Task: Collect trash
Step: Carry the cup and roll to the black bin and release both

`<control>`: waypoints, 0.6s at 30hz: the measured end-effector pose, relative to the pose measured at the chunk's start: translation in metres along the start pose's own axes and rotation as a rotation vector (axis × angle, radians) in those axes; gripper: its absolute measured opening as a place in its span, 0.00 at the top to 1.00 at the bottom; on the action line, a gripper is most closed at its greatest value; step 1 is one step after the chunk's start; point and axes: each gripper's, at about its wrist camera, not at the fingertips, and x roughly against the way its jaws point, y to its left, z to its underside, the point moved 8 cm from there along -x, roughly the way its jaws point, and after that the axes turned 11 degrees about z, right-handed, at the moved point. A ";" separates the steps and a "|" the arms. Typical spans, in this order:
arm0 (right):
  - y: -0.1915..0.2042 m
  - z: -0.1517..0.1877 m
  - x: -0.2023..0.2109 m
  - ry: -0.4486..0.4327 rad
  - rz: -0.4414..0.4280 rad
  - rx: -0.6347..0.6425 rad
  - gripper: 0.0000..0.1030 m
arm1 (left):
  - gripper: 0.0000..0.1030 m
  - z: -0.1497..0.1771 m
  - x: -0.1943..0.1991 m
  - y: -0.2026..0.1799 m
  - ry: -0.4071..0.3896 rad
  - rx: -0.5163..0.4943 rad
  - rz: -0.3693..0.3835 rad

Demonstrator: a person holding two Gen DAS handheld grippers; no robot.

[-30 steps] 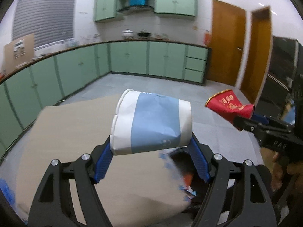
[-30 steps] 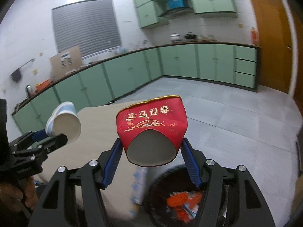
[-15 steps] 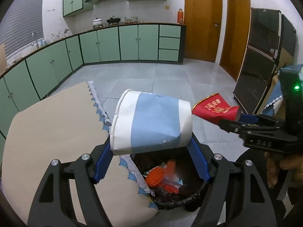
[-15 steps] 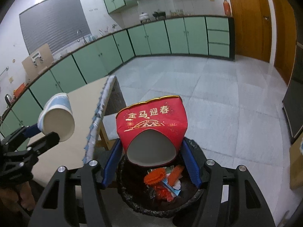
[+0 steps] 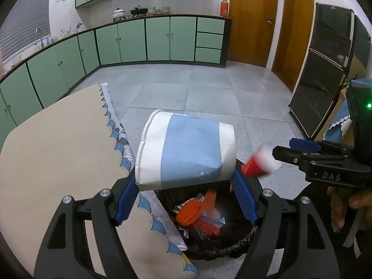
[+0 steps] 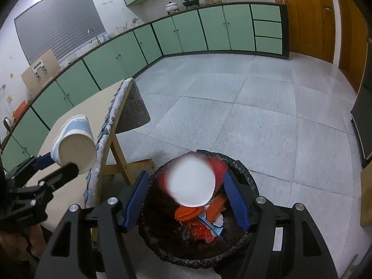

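Left of the lined bin (image 6: 244,176), the left gripper (image 5: 186,186) pinches the blue-and-white paper cup (image 5: 186,153) on its side, level with the table edge (image 5: 121,144) and short of the bin's mouth. Opened here, the cup could strike the rim or tablecloth and roll to the floor. Directly above the bin, the right gripper (image 6: 186,202) points steeply down, jaws spread; the red cup (image 6: 193,181), blurred, lies free between them, apparently dropping onto the rubbish.

White-and-blue cup (image 5: 186,151), red cup (image 6: 218,167)
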 end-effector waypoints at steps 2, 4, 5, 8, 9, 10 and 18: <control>-0.002 -0.001 0.003 -0.004 -0.001 -0.016 0.36 | 0.30 0.003 -0.004 -0.003 0.011 -0.006 0.007; -0.002 -0.004 0.006 -0.017 0.003 -0.025 0.36 | 0.30 0.005 -0.009 -0.005 0.025 -0.013 0.012; -0.003 -0.006 0.010 -0.026 0.002 -0.030 0.36 | 0.30 0.006 -0.012 -0.006 0.033 -0.016 0.015; -0.007 -0.011 0.021 -0.053 0.000 -0.046 0.36 | 0.30 0.011 -0.024 -0.008 0.057 -0.015 0.020; -0.007 -0.012 0.026 -0.061 -0.002 -0.049 0.36 | 0.30 0.013 -0.028 -0.008 0.066 -0.012 0.021; -0.008 -0.014 0.031 -0.073 -0.004 -0.051 0.36 | 0.29 0.016 -0.031 -0.008 0.074 -0.006 0.023; -0.005 -0.024 0.057 -0.118 -0.021 -0.056 0.36 | 0.21 0.020 -0.053 -0.012 0.110 0.016 0.032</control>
